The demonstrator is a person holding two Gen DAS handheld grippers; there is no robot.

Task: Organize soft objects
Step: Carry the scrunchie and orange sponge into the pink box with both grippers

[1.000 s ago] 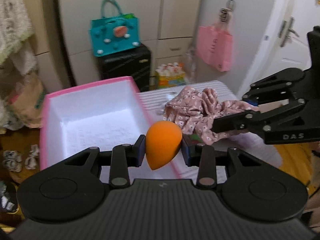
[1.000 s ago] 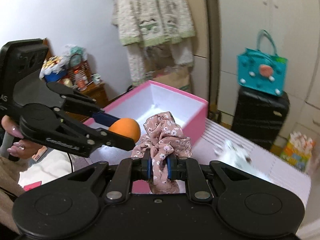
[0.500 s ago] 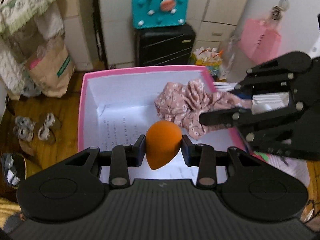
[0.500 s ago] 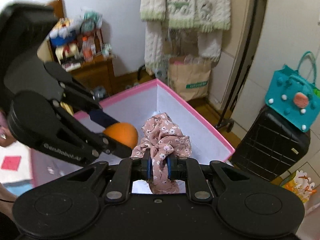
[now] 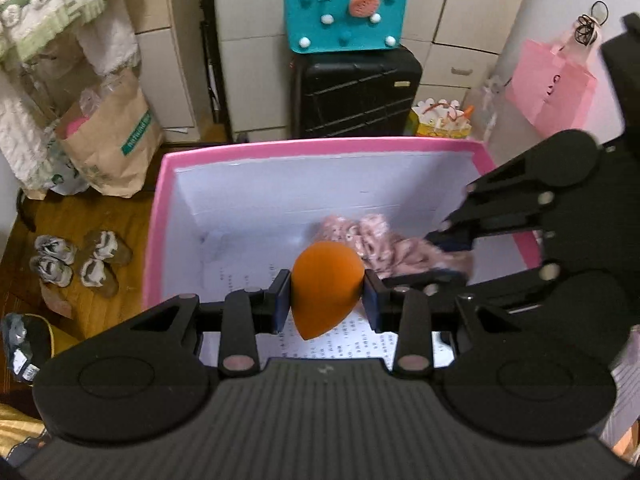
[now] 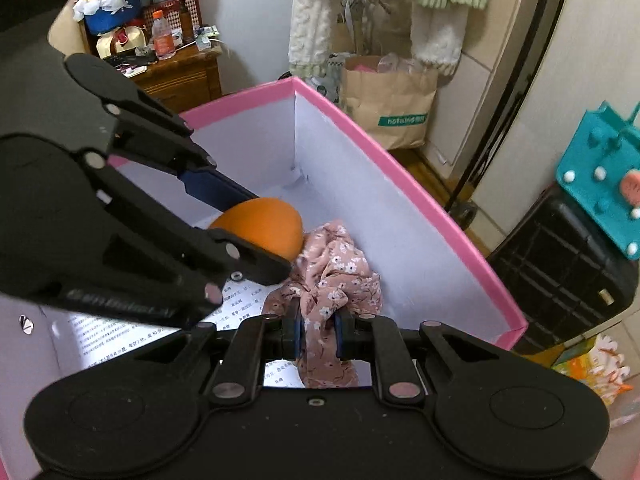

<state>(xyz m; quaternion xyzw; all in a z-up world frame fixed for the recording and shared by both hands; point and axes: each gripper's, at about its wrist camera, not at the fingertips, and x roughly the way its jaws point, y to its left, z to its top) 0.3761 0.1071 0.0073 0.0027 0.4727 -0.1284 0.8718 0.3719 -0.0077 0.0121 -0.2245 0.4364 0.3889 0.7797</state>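
The left gripper (image 5: pixel 327 300) is clamped on an orange sponge (image 5: pixel 326 287), held point-down above the open pink box (image 5: pixel 320 147). Just beside it, the right gripper (image 6: pixel 318 331) is clamped on a pink floral cloth (image 6: pixel 334 276), which hangs inside the box above its white floor. Beyond the box stand a black suitcase (image 5: pixel 356 94) and a teal bag (image 5: pixel 346 6).

Matt black plastic with small metal rivets forms both the left gripper (image 5: pixel 327 300) and right gripper (image 6: pixel 318 330), which clamp a smooth matt orange sponge (image 5: pixel 326 284) and a crumpled floral cloth scrunchie (image 6: pixel 334 276) inside the smooth pink-rimmed white card box (image 5: pixel 320 146) lined with printed paper (image 5: pixel 344 342).
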